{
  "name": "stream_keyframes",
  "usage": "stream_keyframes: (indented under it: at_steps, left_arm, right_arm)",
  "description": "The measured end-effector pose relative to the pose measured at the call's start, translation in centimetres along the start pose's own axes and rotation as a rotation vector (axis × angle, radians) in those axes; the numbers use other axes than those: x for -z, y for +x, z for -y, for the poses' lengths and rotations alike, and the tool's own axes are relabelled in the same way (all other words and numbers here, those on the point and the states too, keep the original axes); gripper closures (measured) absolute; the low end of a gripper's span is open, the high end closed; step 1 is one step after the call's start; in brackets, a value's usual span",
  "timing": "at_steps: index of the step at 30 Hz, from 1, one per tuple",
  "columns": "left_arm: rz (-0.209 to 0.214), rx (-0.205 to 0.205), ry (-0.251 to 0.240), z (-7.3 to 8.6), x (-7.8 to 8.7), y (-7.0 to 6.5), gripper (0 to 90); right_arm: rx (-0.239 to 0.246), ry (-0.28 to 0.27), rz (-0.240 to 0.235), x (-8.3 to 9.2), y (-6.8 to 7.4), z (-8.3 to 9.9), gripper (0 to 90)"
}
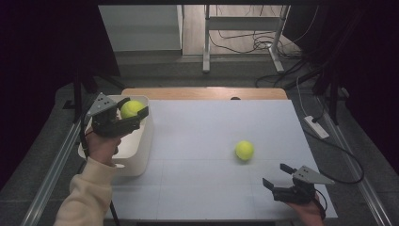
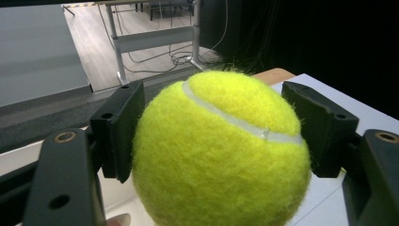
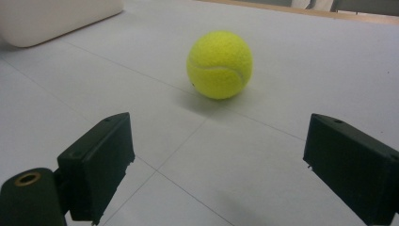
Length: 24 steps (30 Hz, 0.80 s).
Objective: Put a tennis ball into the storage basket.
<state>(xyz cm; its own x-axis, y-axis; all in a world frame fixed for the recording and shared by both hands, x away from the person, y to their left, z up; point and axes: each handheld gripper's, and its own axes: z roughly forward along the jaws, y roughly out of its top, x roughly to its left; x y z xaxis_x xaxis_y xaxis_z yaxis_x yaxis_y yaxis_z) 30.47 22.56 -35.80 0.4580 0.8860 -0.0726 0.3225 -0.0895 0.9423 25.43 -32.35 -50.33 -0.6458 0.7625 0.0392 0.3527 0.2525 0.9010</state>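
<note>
My left gripper [image 1: 134,112] is shut on a yellow-green tennis ball [image 1: 131,108] and holds it above the white bin [image 1: 139,155] at the table's left edge. Up close, that ball [image 2: 221,150] fills the space between both black pads [image 2: 120,127]. A second tennis ball [image 1: 244,150] rests on the white table right of centre. My right gripper [image 1: 277,175] stands open near the front right corner, a short way from this ball [image 3: 219,64], which lies ahead of its spread jaws with nothing between them.
The white table top [image 1: 207,141] stretches between bin and loose ball. A wooden strip [image 1: 202,92] runs along its far edge. Cables, a power strip [image 1: 316,126] and metal frame legs lie on the floor beyond and to the right.
</note>
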Motion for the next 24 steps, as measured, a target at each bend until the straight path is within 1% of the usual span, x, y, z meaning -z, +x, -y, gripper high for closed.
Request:
stream_keyframes:
  at_steps: [6,9,15,24]
  left_arm:
    - [-0.015,0.002,0.009,-0.1,-0.1,0.4,26.4]
    - [-0.028,0.008,0.013,0.0,-0.2,0.8,26.4]
    - [-0.039,0.026,0.018,0.1,-0.3,1.4,26.5]
    - [-0.069,0.037,0.036,0.3,-0.5,2.4,26.4]
  right_arm:
    - [0.0,0.0,0.0,0.0,0.0,0.0,8.7]
    - [0.0,0.0,0.001,0.0,0.0,0.0,8.7]
    - [0.0,-0.002,0.001,0.0,0.0,0.0,8.7]
    - [0.0,-0.001,0.003,0.0,0.0,0.0,8.7]
